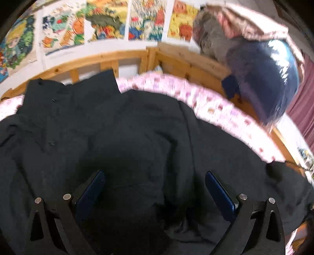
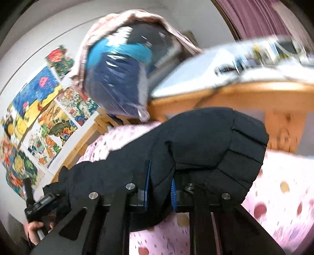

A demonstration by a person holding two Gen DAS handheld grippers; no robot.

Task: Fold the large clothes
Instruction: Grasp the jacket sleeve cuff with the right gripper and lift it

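Nearest the left wrist camera, the left gripper (image 1: 155, 188) is seen with its blue-padded fingers (image 1: 92, 188) spread wide apart, nothing held between them, poised over the black jacket (image 1: 109, 125). In the right wrist view, the right gripper (image 2: 160, 184) is clamped on a bunched fold of the same jacket (image 2: 206, 143), the quilted fabric being pinched between the two blue pads (image 2: 147, 182) and raised off the bedding. At the lower left of that view a hand (image 2: 34, 230) is seen gripping a black handle.

The jacket is spread across a pink patterned bedsheet (image 1: 215, 106), its buttoned front lying towards the left. Beyond the sheet, a wooden bed frame (image 1: 94, 58) is seen. A bundle wrapped in clear plastic (image 1: 263, 82) is propped against the frame's far corner. Farthest off, the wall is covered with colourful drawings (image 1: 106, 21), and a purple curtain (image 2: 253, 17) is hung at the right.
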